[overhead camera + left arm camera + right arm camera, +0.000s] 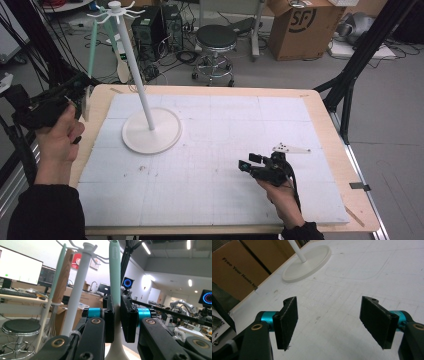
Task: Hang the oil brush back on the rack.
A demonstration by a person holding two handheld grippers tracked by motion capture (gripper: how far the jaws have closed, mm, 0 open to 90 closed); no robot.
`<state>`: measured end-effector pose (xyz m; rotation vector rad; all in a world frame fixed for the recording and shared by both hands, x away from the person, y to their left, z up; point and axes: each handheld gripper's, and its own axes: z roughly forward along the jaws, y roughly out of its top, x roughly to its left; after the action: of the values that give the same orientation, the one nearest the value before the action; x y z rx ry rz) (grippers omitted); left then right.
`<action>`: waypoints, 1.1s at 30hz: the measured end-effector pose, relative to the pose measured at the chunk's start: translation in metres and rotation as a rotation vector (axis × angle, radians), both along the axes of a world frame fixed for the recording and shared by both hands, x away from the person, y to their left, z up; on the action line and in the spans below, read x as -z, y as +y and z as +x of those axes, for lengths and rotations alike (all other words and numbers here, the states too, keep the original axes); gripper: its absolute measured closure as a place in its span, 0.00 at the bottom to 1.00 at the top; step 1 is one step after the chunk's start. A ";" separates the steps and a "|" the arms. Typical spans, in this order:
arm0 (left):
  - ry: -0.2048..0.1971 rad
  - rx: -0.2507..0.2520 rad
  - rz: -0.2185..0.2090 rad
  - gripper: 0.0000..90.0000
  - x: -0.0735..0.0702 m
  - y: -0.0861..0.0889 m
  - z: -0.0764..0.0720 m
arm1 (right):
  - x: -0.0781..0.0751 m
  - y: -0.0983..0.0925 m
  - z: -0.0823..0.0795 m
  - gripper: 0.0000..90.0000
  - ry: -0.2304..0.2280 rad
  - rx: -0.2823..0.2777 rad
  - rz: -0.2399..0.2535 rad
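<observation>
Mint-handled utensil [115, 275], whitish lower end, upright, clamped in left hand-held gripper [117, 322] at table's 9 o'clock edge, just beside white hook stand [150, 107] w/ two utensils hung.

Lighting's pretty flat and even in the high view, just soft faint shadows under the white rack base [151, 131] on the foam board [215, 165], and the whole frame is a bit soft and low-res. The left gripper view looks up into bright ceiling strip lights [147, 247] that flare, plus a blown-out monitor [20, 266], while the close-up black pads [109, 318] sit dark and slightly blurry. The right gripper view is the sharpest near the pads [287, 320]; the cardboard box [237, 272] at the edge goes soft.
</observation>
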<state>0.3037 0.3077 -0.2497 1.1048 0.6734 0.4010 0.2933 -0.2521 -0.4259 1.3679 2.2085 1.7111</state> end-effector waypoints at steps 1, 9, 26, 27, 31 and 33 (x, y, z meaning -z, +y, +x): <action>0.000 -0.004 0.002 0.92 -0.001 0.000 0.001 | 0.000 0.000 0.000 0.34 0.000 -0.001 0.000; 0.015 -0.027 0.014 0.92 0.000 0.003 0.005 | 0.000 0.001 0.000 0.34 -0.001 -0.004 0.003; 0.037 -0.042 0.028 0.92 0.001 0.002 0.018 | 0.000 0.001 0.000 0.34 -0.002 -0.003 0.003; 0.037 -0.041 0.032 0.92 0.001 0.003 0.018 | 0.000 0.001 0.000 0.34 0.001 -0.002 0.003; 0.043 -0.041 0.045 0.92 0.000 0.001 0.021 | 0.000 0.000 0.000 0.34 -0.002 0.001 0.001; 0.046 -0.041 0.044 0.92 0.001 0.001 0.022 | 0.000 0.000 0.001 0.34 -0.005 -0.001 0.000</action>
<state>0.3260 0.3085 -0.2505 1.1460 0.7319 0.4275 0.2939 -0.2523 -0.4261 1.3607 2.2067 1.7130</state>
